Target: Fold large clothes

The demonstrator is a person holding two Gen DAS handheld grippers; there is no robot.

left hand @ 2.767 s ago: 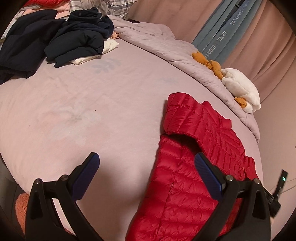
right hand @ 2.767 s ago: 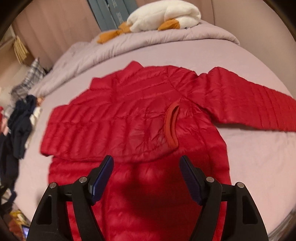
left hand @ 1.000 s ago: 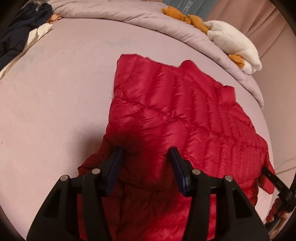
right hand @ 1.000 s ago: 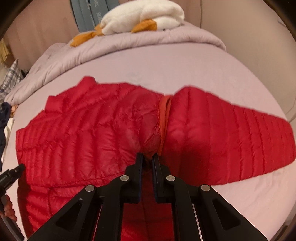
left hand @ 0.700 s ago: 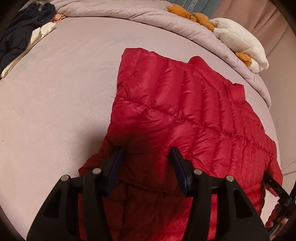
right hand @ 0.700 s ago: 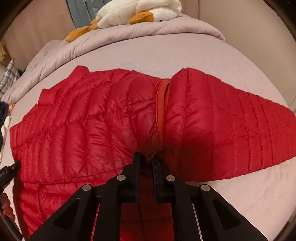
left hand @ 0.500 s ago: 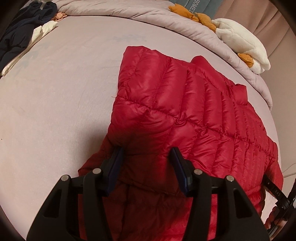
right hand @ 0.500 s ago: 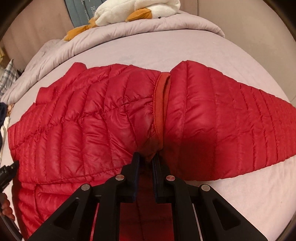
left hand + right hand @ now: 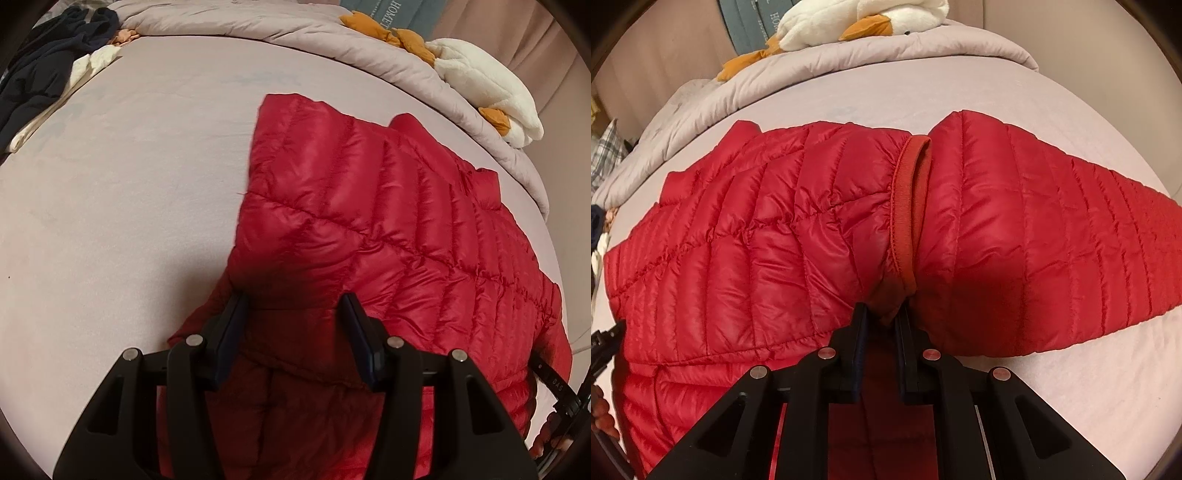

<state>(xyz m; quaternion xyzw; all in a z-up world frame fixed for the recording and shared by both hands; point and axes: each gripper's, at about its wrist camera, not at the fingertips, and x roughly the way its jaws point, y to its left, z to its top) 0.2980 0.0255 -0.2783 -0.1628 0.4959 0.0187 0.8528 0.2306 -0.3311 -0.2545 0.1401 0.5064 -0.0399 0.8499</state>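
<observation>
bed: mauve sheet, quilt bunched along the far edge
red puffer jacket: lies spread on the bed, a sleeve folded across its body
left gripper: fingers half apart, astride the jacket's folded edge; cannot tell if they press
right gripper: fingers pinched together on jacket fabric by the cuff

The red quilted down jacket is lying on the pale mauve bedsheet, filling the right wrist view from nine to three o'clock. One sleeve is folded across its body, the ribbed cuff sitting just above the right gripper. The rolled-back grey duvet is lying behind it at twelve o'clock, the white plush goose resting on top. The heap of dark clothes (well apart from the jacket) is lying at ten o'clock in the left wrist view.
</observation>
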